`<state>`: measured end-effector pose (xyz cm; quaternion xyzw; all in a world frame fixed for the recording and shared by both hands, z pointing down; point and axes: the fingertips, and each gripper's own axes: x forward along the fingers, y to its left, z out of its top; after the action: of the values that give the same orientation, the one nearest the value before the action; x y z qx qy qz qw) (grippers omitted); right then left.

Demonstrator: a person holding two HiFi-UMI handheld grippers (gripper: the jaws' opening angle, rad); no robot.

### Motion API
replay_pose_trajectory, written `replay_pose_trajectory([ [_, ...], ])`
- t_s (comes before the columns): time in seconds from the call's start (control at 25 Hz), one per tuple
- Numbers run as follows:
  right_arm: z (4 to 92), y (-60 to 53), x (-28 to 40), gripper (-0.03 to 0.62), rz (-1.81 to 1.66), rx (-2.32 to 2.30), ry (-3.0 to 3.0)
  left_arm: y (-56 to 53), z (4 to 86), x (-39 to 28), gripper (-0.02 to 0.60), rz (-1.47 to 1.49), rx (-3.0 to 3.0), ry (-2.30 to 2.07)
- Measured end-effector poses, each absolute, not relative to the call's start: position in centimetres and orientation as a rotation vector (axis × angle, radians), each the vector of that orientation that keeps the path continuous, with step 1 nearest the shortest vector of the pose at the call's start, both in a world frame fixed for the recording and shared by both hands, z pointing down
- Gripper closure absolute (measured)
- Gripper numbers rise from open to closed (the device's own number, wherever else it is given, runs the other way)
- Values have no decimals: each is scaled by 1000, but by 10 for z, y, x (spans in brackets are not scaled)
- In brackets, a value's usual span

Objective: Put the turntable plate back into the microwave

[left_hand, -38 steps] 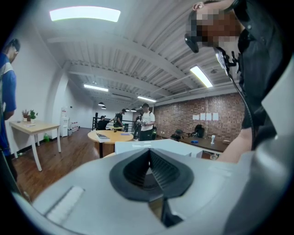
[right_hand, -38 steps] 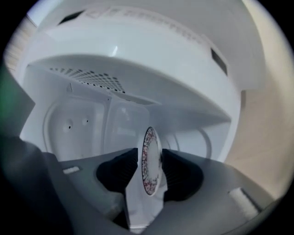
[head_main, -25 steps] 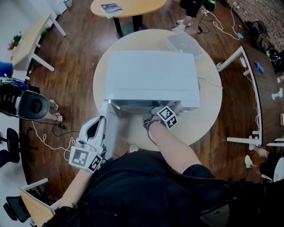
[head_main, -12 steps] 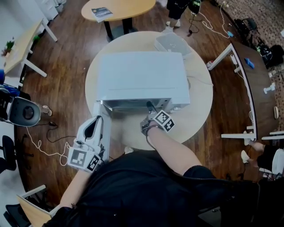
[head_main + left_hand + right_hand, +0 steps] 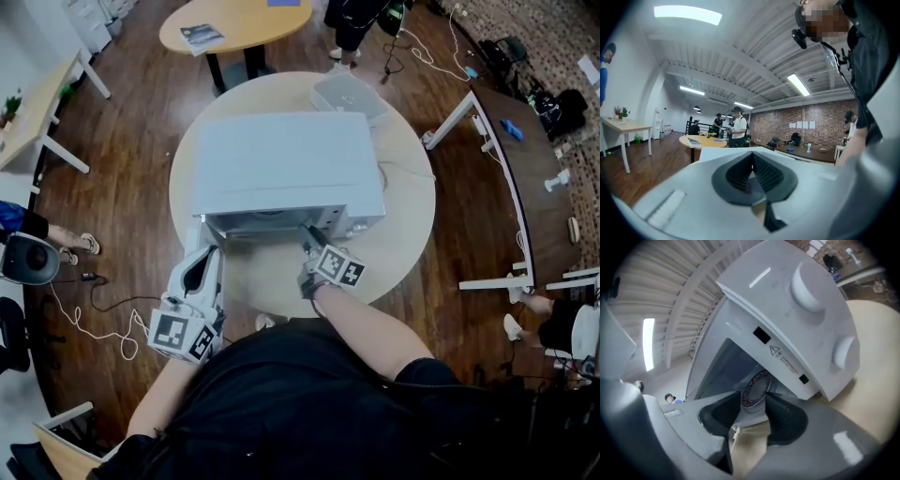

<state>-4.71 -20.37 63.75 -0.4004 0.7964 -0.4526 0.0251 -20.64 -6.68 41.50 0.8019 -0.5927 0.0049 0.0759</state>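
1. Since the earlier frame, the right gripper (image 5: 307, 236) is seen drawn back from inside the microwave (image 5: 281, 164) to just in front of its opening; the left gripper (image 5: 208, 255) is found in much the same place.
2. The right gripper's (image 5: 753, 399) jaws are held apart and nothing is clamped between them.
3. The turntable plate (image 5: 754, 387) is seen through the gap between those jaws, lying inside the microwave's (image 5: 787, 301) cavity, apart from the pads.
4. Two round knobs (image 5: 808, 280) are shown on the control panel beside the cavity.
5. The microwave is set on a round table (image 5: 403, 206), and its door (image 5: 198, 234) is swung open on the person's left.
6. The left gripper (image 5: 751, 157) is held off the table's edge, beside the open door; its jaws are pressed together with nothing between them, and they are pointed out across the room.
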Motion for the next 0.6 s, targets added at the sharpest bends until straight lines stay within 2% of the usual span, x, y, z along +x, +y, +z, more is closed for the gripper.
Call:
replay_pose_trajectory([
  [0.32, 601, -187, 1, 434, -1120, -1269, 2658, -76, 434, -190, 578, -4, 2405, -1734],
  [0.6, 550, -157, 9, 434, -496, -1230, 3019, -79, 436, -183, 578, 18, 2430, -1708],
])
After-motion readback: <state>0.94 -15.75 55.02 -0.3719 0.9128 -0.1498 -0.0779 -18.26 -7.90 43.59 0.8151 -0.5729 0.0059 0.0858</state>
